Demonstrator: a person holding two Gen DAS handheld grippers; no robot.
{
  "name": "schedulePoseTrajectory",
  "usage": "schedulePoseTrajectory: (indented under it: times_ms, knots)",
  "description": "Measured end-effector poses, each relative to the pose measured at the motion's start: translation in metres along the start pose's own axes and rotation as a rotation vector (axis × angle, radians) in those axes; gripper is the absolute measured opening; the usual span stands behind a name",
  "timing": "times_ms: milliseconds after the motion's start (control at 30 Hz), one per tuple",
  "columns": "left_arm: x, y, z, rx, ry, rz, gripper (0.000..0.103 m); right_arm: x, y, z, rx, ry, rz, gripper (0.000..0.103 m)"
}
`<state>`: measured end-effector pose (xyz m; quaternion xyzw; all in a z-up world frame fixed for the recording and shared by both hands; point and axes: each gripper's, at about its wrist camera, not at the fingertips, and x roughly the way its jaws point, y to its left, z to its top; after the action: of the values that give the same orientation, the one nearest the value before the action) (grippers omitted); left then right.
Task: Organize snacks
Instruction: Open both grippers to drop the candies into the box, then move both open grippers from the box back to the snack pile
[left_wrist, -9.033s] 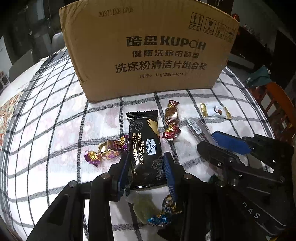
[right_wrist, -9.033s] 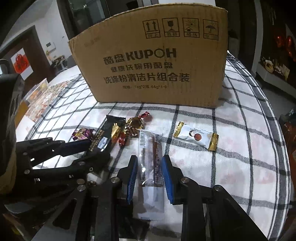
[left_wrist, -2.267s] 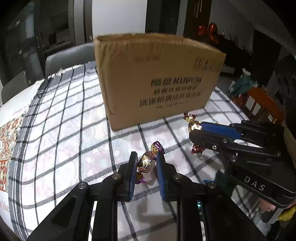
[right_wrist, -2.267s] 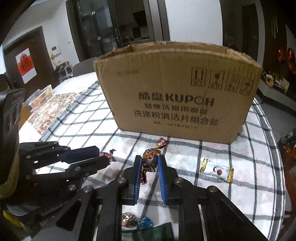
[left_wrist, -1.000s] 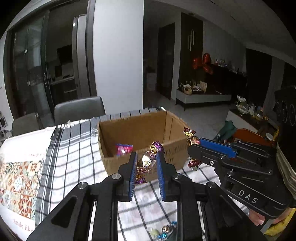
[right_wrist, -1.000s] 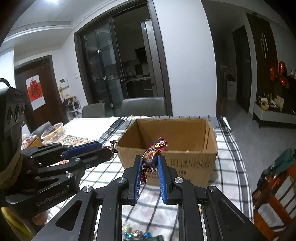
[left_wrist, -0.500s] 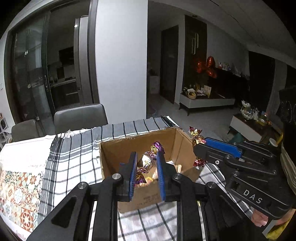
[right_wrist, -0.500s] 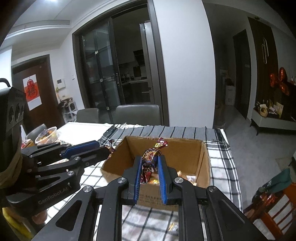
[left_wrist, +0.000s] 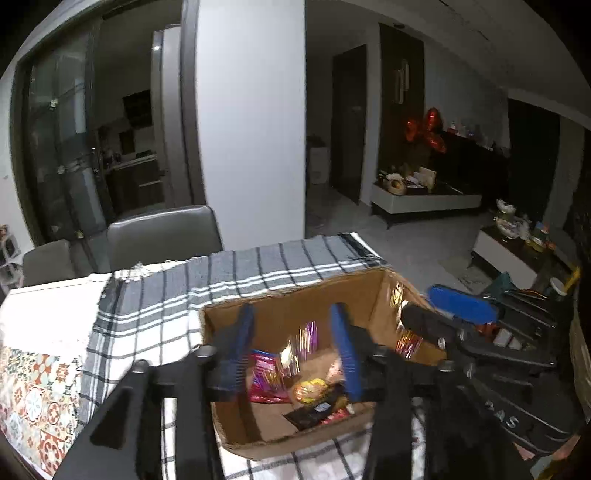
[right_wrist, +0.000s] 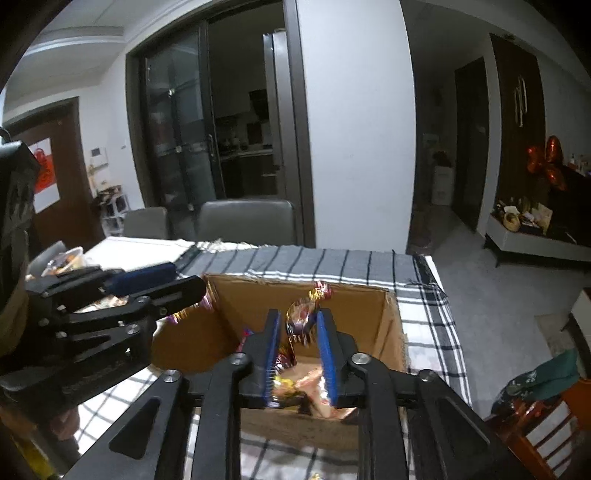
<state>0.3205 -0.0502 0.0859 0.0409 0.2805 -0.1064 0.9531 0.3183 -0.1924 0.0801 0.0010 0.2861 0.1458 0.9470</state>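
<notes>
Both grippers hover over the open cardboard box (left_wrist: 369, 291), which also shows in the right wrist view (right_wrist: 373, 314). My left gripper (left_wrist: 293, 347) is open; a gold and purple wrapped candy (left_wrist: 299, 347) is blurred between its blue fingers, falling into the box. My right gripper (right_wrist: 297, 332) has opened a little; a foil-wrapped candy (right_wrist: 301, 312) sits between its fingers, blurred, and contact is unclear. Several snack packets (left_wrist: 314, 395) lie on the box floor.
The box stands on a black and white checked tablecloth (left_wrist: 155, 306). Grey chairs (left_wrist: 162, 232) stand behind the table. A patterned mat (left_wrist: 29, 387) lies at the left. A wooden chair with a green cloth (right_wrist: 535, 384) is at the right.
My left gripper has opened and let go of its candy, which is dropping into the box. My right gripper's fingers have spread slightly. Both grippers have moved closer over the box.
</notes>
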Motion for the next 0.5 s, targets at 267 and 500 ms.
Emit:
schedulePoseTrajectory:
  times_ms: [267,500]
  knots:
    - [-0.015,-0.002,-0.018,0.011,0.003,0.028,0.056,-0.014,-0.010,-0.013,0.022,-0.002,-0.020,0.048]
    - [-0.053,-0.010,-0.038,0.023,-0.021,0.011,0.056,-0.052,0.001,-0.030,0.008,-0.036,-0.015,0.048]
